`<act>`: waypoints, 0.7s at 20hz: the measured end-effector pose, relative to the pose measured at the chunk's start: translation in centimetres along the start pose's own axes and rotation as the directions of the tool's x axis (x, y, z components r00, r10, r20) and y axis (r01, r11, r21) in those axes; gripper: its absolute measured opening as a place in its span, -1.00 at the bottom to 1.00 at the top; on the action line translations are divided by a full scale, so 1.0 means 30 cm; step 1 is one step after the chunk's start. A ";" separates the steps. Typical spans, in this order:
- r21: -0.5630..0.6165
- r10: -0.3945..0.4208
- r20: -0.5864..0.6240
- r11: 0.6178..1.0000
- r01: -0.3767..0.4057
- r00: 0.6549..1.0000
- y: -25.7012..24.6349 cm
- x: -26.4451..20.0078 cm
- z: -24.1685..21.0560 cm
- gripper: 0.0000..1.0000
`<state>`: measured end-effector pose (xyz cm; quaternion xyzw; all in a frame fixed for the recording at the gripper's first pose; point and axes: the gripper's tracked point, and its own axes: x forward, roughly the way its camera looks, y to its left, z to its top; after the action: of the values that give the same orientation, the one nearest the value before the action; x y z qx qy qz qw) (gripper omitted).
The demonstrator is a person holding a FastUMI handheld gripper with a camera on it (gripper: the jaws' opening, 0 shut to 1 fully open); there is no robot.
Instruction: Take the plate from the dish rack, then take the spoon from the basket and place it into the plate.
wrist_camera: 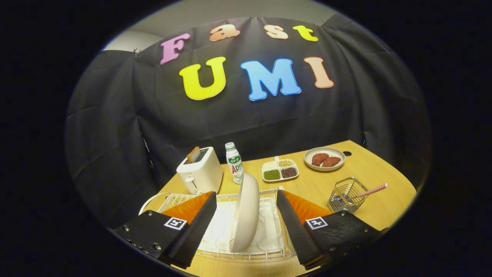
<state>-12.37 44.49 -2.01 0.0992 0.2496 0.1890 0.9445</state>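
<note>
Your gripper (243,215) is wide open, straddling the plate (246,211) standing on edge in the dish rack (269,252), so pinching its rim looks easy.

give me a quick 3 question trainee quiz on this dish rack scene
1. True or false: the tongs are shut on the plate.
2. The spoon with the striped handle sits in: A) the toaster B) the wire basket C) the dish rack
3. Fill in: the plate stands on edge in the ____.

Key: 1 false, the tongs are open with the plate between the fingers, untouched. 2 B. 3 dish rack.
</note>
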 end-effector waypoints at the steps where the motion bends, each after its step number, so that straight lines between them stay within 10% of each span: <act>1: 0.008 0.001 -0.026 1.000 -0.001 1.000 0.001 0.021 -0.017 0.92; 9: 0.037 -0.008 -0.210 0.999 0.016 0.978 -0.003 0.138 -0.118 0.63; 12: 0.018 -0.052 -0.246 0.998 0.058 0.968 -0.018 0.126 -0.114 -0.17; 14: -0.011 -0.099 -0.260 0.995 0.099 0.961 -0.028 0.140 -0.124 -0.27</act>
<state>-10.63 45.76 -7.25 0.0622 0.3761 0.1526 0.9118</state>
